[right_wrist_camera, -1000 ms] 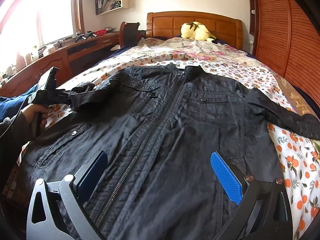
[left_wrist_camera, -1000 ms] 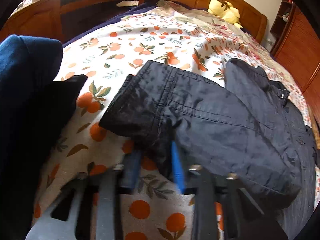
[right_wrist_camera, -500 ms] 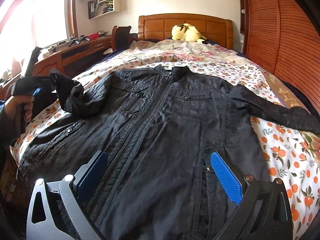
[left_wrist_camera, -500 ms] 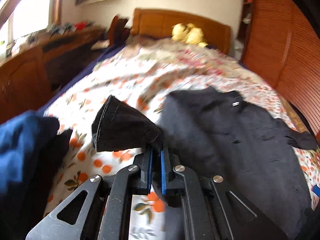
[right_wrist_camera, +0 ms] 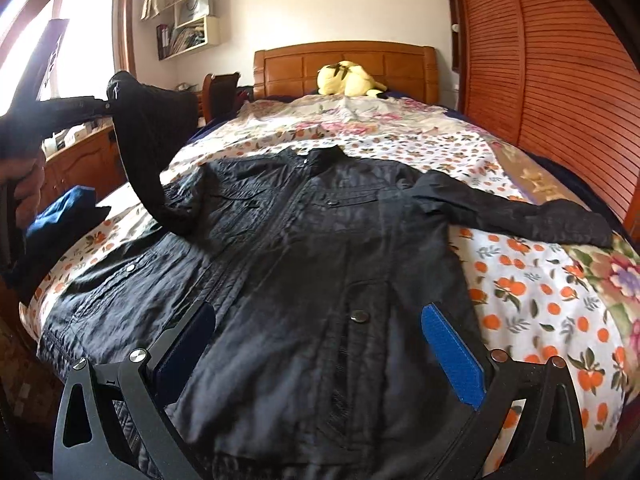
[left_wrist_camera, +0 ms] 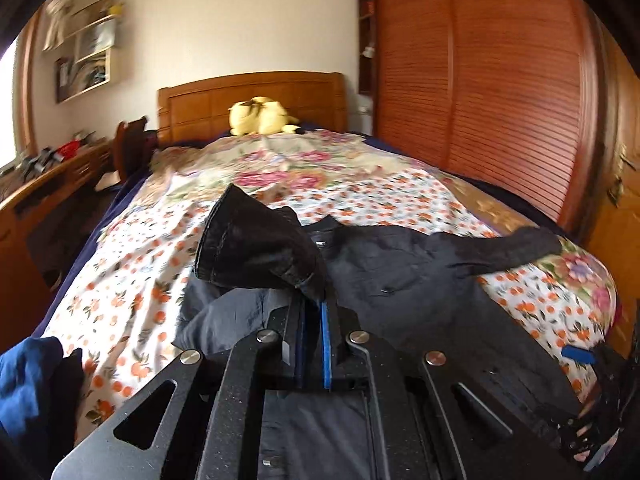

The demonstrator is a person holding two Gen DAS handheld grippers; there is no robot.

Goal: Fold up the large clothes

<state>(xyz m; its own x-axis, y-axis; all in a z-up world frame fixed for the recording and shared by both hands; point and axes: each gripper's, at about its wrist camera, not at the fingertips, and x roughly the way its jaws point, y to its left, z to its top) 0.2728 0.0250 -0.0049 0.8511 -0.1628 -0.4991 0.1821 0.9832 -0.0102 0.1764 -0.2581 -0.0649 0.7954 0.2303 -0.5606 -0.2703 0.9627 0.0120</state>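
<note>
A black jacket lies front up on the bed, collar toward the headboard. My left gripper is shut on the cuff of the jacket's left sleeve and holds it lifted above the jacket. In the right wrist view that sleeve hangs from the raised left gripper at the far left. My right gripper is open and empty over the jacket's lower front. The other sleeve lies stretched out to the right on the bedspread.
The bed has an orange-print bedspread and a wooden headboard with a yellow plush toy. A blue garment lies at the bed's left edge. A wooden desk stands left, slatted wardrobe doors right.
My left gripper has closed on the sleeve cuff and lifted it up and inward over the jacket. My right gripper has stayed open over the jacket's lower front.
</note>
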